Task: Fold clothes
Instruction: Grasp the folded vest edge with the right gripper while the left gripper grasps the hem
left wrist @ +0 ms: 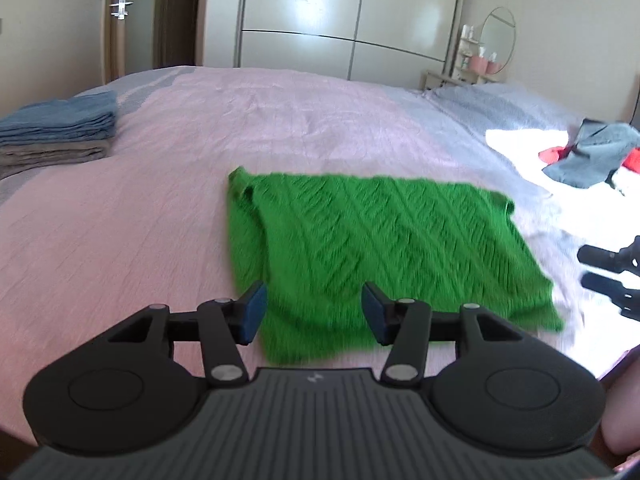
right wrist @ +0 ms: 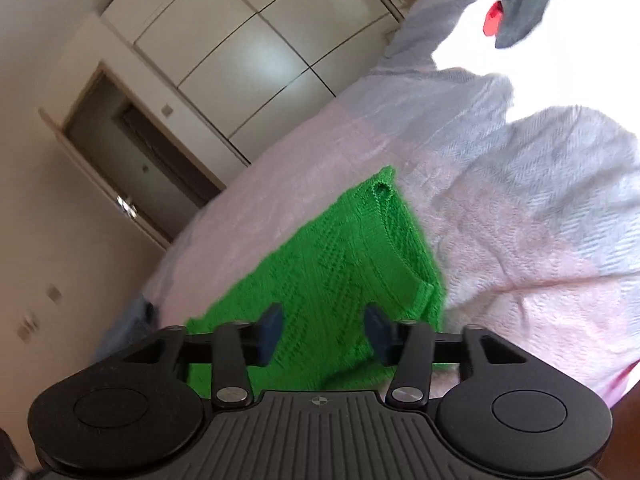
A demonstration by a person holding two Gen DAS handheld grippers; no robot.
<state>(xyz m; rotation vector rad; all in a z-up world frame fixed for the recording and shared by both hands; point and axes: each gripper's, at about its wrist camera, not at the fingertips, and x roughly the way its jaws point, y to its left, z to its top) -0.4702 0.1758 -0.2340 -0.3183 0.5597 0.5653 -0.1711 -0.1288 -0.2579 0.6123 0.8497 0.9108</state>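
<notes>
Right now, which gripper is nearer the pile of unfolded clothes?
Right. The right gripper sits past the green knit's right edge, on the side of the pile. The left gripper hangs over the knit's near edge, farther away.

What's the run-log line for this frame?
garment: green knit flat on bed | left claw: open | right claw: open

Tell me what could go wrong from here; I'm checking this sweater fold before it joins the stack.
1. The green sweater has a bunched flap along its left edge; folding now may trap that lump.
2. Both left gripper and right gripper hover with jaws apart and nothing pinched, so a shallow bite could catch one knit layer only.
3. The unfolded pile lies close; a wide swing might drag it.
</notes>
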